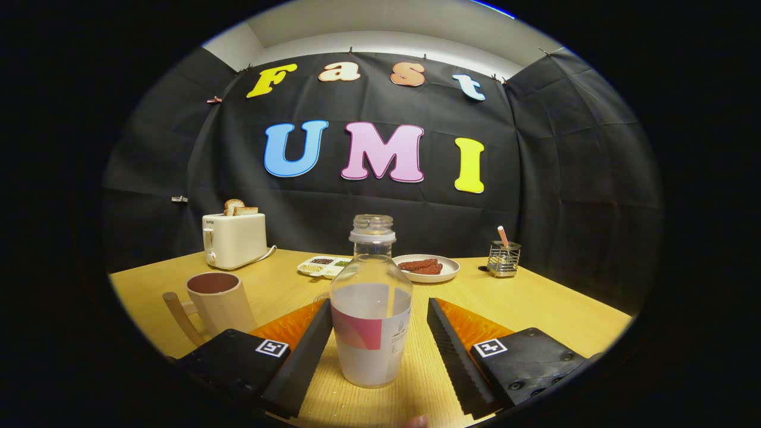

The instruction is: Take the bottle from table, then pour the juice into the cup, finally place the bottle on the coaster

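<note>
Bottle: a clear bottle point(371, 309) with no cap stands upright on the counter between the two fingers, its lower part wrapped in a pale label with a pink patch; whether there is liquid inside cannot be told.
Claw: the claw point(378, 342) is spread wide; the left finger point(306, 351) lies close against the bottle's side, whether touching cannot be told, and the right finger point(455, 356) stands clearly apart from it, so nothing is clamped.
Cup: a cream cup point(219, 301) with a wooden handle stands left of the bottle, near the counter's left edge, upright and dark inside.
Counter: a light wooden counter point(535, 303), its far edge meeting the booth wall.
Far edge, left: a cream toaster point(234, 239) with two slices of toast point(238, 207) sticking out of the top.
Far edge, middle: behind the bottle, a white divided dish point(324, 266) of small foods, and just beside it a white plate point(427, 268) with reddish-brown strips.
Far edge, right: a wire holder point(503, 258) with a stick standing in it.
Room: black cloth walls on three sides, a pale ceiling band above.
</note>
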Demonstrator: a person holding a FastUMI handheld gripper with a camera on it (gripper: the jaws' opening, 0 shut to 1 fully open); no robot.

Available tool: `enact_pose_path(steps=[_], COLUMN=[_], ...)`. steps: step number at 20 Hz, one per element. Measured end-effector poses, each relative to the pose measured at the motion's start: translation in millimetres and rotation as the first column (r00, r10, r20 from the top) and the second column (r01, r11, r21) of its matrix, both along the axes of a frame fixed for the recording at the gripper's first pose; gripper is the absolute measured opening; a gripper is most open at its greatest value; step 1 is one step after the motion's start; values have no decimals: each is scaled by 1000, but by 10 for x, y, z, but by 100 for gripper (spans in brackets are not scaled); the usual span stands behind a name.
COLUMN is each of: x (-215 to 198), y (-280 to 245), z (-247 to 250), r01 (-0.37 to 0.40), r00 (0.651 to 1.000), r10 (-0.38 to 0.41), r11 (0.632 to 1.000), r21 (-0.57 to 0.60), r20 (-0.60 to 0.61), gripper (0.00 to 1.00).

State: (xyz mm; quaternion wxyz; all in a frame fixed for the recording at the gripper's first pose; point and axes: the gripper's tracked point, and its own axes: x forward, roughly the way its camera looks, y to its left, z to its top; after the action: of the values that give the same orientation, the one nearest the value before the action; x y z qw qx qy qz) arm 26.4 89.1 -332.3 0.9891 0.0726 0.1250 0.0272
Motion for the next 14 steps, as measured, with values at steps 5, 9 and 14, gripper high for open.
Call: enact_pose_path(steps=[5, 9, 14], x=[37, 101, 215], y=[54, -22, -194], z=[-84, -20, 410], r01=[16, 56, 24], r00=[1000, 997, 994], r10=[-16, -58, -54], r11=[1000, 998, 955], r21=[0, -28, -295], r20=[-15, -53, -93], gripper=[90, 72, 70])
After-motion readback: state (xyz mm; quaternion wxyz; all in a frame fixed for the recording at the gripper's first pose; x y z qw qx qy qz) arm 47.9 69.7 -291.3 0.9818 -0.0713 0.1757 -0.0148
